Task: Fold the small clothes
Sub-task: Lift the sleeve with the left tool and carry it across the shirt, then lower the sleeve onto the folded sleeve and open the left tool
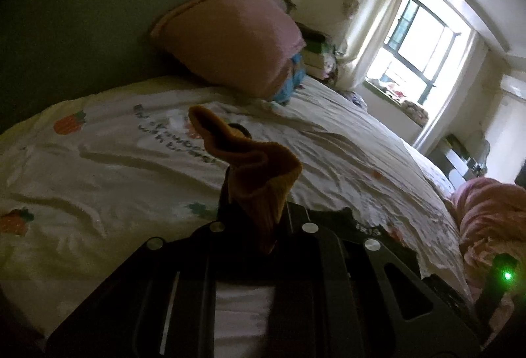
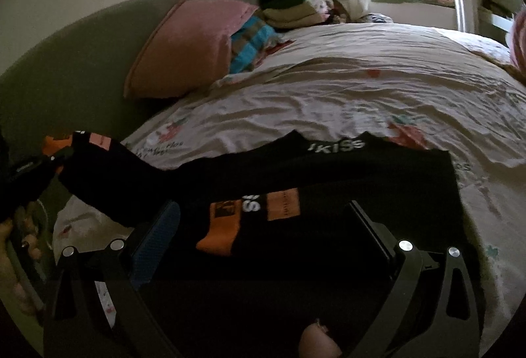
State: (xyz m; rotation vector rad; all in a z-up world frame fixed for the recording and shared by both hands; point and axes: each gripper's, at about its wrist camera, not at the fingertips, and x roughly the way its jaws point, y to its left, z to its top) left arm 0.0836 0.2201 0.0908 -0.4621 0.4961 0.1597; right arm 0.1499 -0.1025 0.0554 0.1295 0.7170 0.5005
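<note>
My left gripper (image 1: 253, 193) is shut on the orange toe end of a black sock (image 1: 250, 167) and holds it up above the bed; the fabric bunches over the fingertips and hides them. In the right wrist view that same sock (image 2: 108, 170) stretches from the left gripper (image 2: 49, 160) at the far left down to the black socks (image 2: 296, 180) lying flat on the sheet, with orange patches and white lettering. My right gripper (image 2: 263, 226) is open, its fingers spread on either side of the socks just above them.
The bed has a white sheet with a strawberry print (image 2: 328, 101). A pink pillow (image 2: 187, 49) leans on the green headboard (image 1: 82, 12). Folded clothes (image 2: 296, 9) are stacked behind it. A pink blanket (image 1: 493, 220) lies at the right. A window (image 1: 417, 45) is beyond.
</note>
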